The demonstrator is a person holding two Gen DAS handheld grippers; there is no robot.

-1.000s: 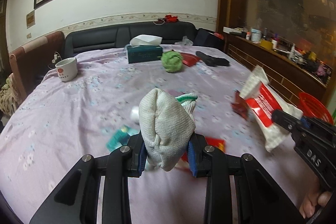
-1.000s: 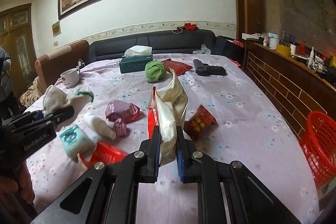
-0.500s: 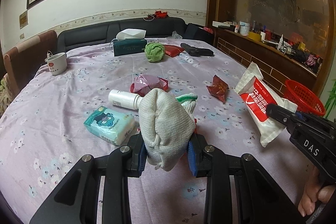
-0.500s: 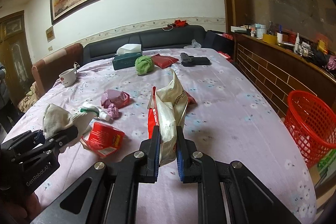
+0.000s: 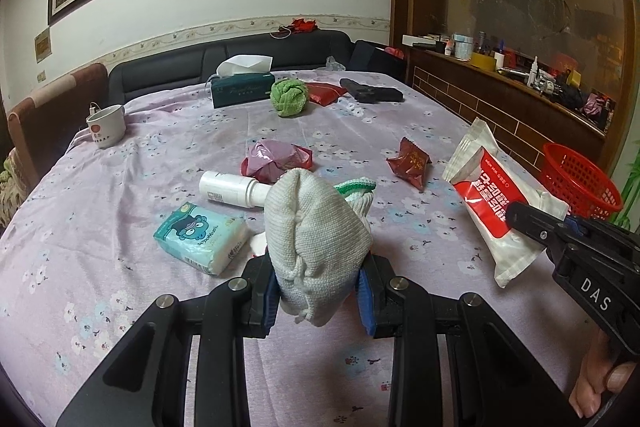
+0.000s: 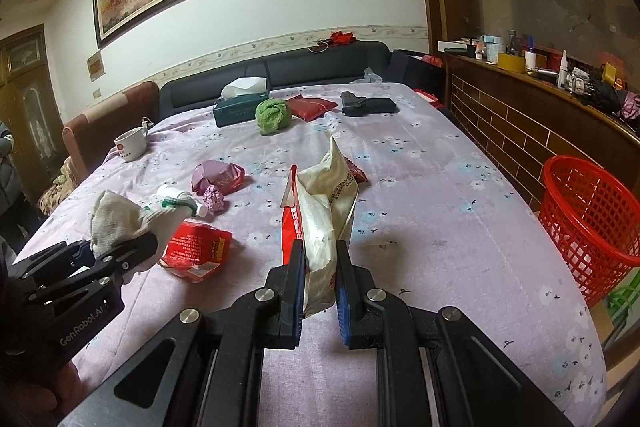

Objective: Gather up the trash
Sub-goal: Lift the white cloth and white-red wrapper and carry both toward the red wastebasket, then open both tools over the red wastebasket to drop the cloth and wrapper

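My left gripper (image 5: pixel 318 279) is shut on a balled grey-white knit glove (image 5: pixel 316 231) with a green cuff, held above the table's near edge. My right gripper (image 6: pixel 318 267) is shut on a red-and-white wet-wipes pack (image 6: pixel 324 211) that stands upright between its pads. Each wrist view shows the other side's load: the glove (image 6: pixel 116 215) at left, the pack (image 5: pixel 488 203) at right. On the lilac tablecloth (image 6: pixel 440 187) lie a pink crumpled bag (image 5: pixel 276 159), a white bottle (image 5: pixel 228 189), a teal tissue pack (image 5: pixel 200 237), a dark red wrapper (image 5: pixel 412 161) and a red packet (image 6: pixel 196 247).
A red mesh basket (image 6: pixel 588 219) stands off the table's right edge by a brick-faced ledge. At the far end sit a mug (image 5: pixel 106 125), a tissue box (image 5: pixel 240 89), a green cloth ball (image 5: pixel 288 97), a red pouch (image 5: pixel 326 93) and a black object (image 5: pixel 372 93). A dark sofa runs behind.
Both grippers have shifted sideways over the table with their loads still held. The red basket now sits further into both views. Neither grip has altered.
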